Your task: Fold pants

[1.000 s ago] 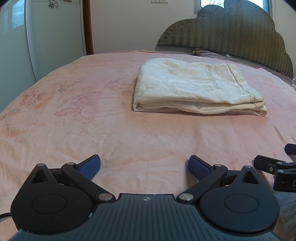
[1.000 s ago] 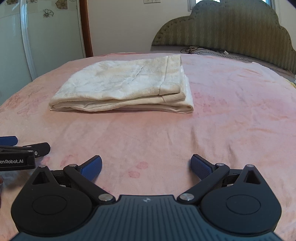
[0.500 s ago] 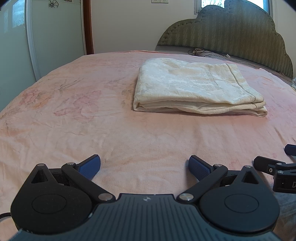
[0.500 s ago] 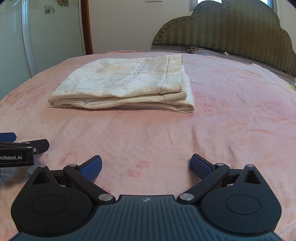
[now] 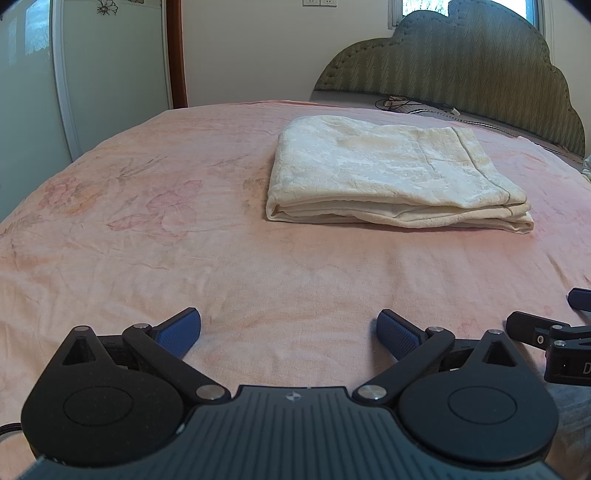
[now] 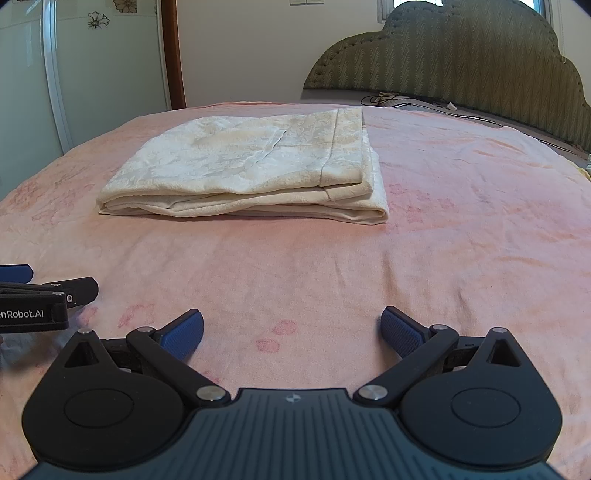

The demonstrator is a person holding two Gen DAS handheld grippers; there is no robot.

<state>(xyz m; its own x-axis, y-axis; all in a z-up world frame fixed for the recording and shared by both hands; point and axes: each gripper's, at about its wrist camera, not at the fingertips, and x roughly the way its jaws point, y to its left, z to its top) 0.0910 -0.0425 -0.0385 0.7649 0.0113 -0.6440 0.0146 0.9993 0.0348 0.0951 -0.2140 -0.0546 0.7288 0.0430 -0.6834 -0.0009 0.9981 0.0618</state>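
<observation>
Cream pants (image 5: 391,173) folded in a flat stack on the pink bed (image 5: 147,240), well ahead of both, left hand-held gripper (image 5: 289,334) gaping wide and empty, right hand-held gripper (image 6: 291,334) likewise, low over the blanket

Pants (image 5: 391,173): folded, lay flat on the bedspread (image 5: 147,240), toward the head of the bed, well apart from both tools. Headboard (image 5: 480,77): stood behind the pants, at the far right. Cable (image 6: 402,99): lay between headboard and bedspread edge. Wardrobe door (image 5: 33,92): stood left of the bed. Left gripper (image 5: 289,334): low over the near bedspread, before the pants, which sat ahead and to its right. Right gripper (image 6: 291,334): just beside it on the right, pants ahead and to its left. Wall sockets (image 5: 319,3): on the wall behind.
</observation>
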